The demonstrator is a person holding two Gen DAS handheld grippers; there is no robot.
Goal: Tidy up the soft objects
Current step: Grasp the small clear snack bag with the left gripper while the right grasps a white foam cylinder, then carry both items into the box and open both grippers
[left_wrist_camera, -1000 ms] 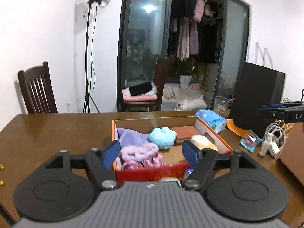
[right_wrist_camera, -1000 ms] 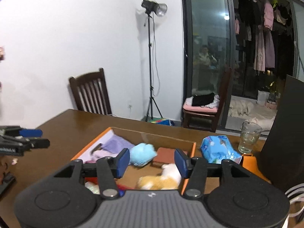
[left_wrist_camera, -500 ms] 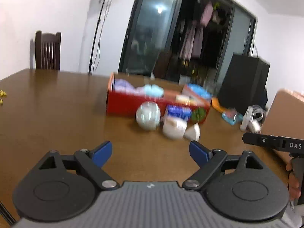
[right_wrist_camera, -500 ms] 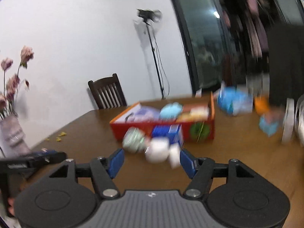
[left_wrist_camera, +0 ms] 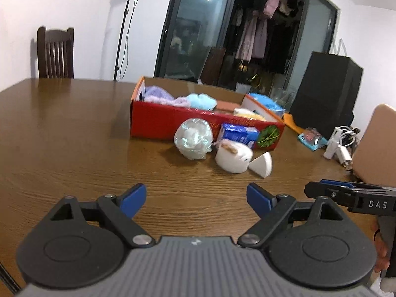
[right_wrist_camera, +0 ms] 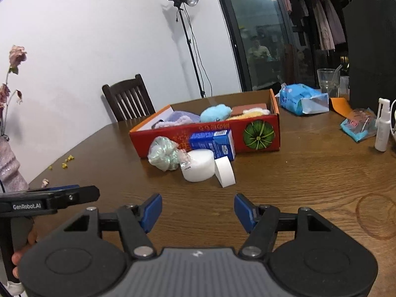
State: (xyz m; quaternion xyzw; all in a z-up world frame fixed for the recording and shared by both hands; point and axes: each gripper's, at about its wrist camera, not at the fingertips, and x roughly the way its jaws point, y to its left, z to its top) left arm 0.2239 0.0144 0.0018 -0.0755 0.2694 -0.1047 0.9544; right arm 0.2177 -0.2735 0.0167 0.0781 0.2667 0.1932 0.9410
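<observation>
A red cardboard box [left_wrist_camera: 160,121] [right_wrist_camera: 247,128] on the wooden table holds a purple cloth [left_wrist_camera: 158,96], a light blue plush [right_wrist_camera: 215,112] and a yellow-white plush [right_wrist_camera: 250,113]. In front of it lie a clear bag of soft stuff [left_wrist_camera: 193,136] [right_wrist_camera: 163,153], a blue tissue pack [left_wrist_camera: 237,133] [right_wrist_camera: 212,143], a white roll [left_wrist_camera: 232,158] [right_wrist_camera: 198,165] and a white wedge [left_wrist_camera: 262,164] [right_wrist_camera: 225,172]. My left gripper [left_wrist_camera: 195,196] and right gripper [right_wrist_camera: 198,209] are both open and empty, low over the near table, well short of these.
A blue wipes pack [right_wrist_camera: 302,99], a glass [right_wrist_camera: 328,81], a black box [left_wrist_camera: 326,94], a small blue packet [right_wrist_camera: 358,123], a white spray bottle [right_wrist_camera: 382,126] and cables [left_wrist_camera: 339,143] lie right of the box. A chair [left_wrist_camera: 55,52] stands behind. A vase [right_wrist_camera: 10,168] is at left.
Both grippers pulled back and down from over the box to the near table. Their jaws opened wider. The bag, roll, pack and wedge now show in front of the box.
</observation>
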